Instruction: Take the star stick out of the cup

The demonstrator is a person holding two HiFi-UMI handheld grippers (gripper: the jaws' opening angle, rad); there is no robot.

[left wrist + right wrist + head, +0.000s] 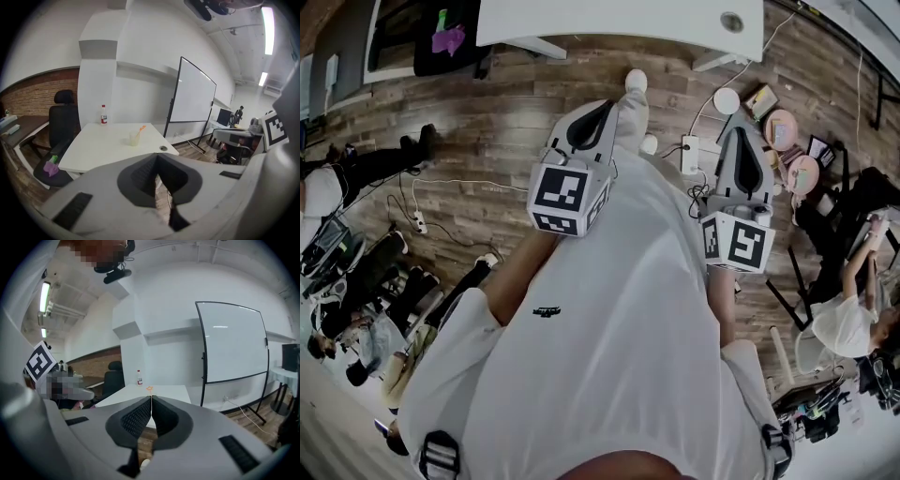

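Observation:
A clear cup (134, 138) stands on a white table (98, 145), far ahead in the left gripper view. The orange star stick (141, 128) leans out of it to the right. In the right gripper view only the stick's star tip (149, 388) shows, just above the jaws and far off. My left gripper (157, 155) is shut with nothing in it. My right gripper (151, 398) is shut too, also empty. In the head view both the left gripper (602, 108) and the right gripper (741, 133) are held out over the wooden floor, short of the table (675, 19). The cup is hidden there.
A red-labelled bottle (103, 115) stands at the table's far side. A black office chair (63, 126) with a purple thing (50, 167) on its seat is left of the table. A whiteboard on a stand (194, 96) is to the right. A power strip (690, 153) and cables lie on the floor; people sit at both sides.

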